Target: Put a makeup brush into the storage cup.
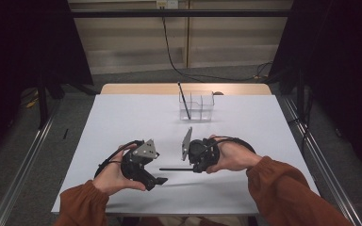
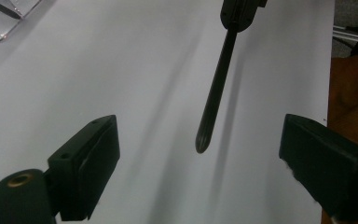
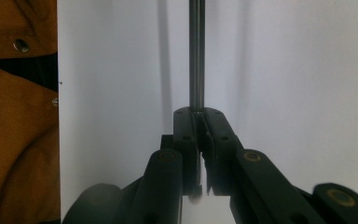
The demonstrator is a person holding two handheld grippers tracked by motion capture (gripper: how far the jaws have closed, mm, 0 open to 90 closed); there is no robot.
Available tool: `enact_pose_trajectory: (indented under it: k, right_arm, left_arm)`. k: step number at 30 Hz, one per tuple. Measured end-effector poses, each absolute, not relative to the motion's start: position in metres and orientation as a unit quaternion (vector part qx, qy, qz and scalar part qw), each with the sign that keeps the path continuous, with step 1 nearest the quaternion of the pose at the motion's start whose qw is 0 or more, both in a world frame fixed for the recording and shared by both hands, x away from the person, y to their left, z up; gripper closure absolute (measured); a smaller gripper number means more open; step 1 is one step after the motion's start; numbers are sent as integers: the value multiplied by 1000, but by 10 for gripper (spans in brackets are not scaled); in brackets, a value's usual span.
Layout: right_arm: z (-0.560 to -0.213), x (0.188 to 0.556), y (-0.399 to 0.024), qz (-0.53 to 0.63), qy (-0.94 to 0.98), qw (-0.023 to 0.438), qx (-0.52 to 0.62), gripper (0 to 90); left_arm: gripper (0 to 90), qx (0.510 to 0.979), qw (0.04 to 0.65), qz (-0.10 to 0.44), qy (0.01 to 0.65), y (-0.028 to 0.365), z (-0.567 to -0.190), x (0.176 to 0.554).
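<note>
Your right gripper jaws clamped on black pen, held level above tabletop. Long axis points straight at your left gripper; free tip sits between its wide-open, empty jaws. Left hand nearer for handover.
</note>
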State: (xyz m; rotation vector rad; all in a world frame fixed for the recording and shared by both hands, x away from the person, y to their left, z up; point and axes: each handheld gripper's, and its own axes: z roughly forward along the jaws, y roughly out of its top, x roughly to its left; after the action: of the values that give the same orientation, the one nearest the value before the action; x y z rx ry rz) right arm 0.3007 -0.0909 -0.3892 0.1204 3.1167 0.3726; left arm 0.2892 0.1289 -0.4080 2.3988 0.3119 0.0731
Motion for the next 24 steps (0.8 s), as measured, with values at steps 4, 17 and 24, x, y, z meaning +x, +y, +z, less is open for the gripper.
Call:
enact_pose_trajectory:
  k: [4,17,24]
  right_arm:
    - [-390,301,-88,115,993,0,34,843]
    - [-393,300,-81,124,992,1,24,843]
    - [-394,299,-80,126,992,2,20,843]
  left_arm:
    - [171,929,349,19,121,125,-411,291]
    - [396,944,310,3,113,110,-412,297]
    - [556,947,301,-11,108,105,-412,297]
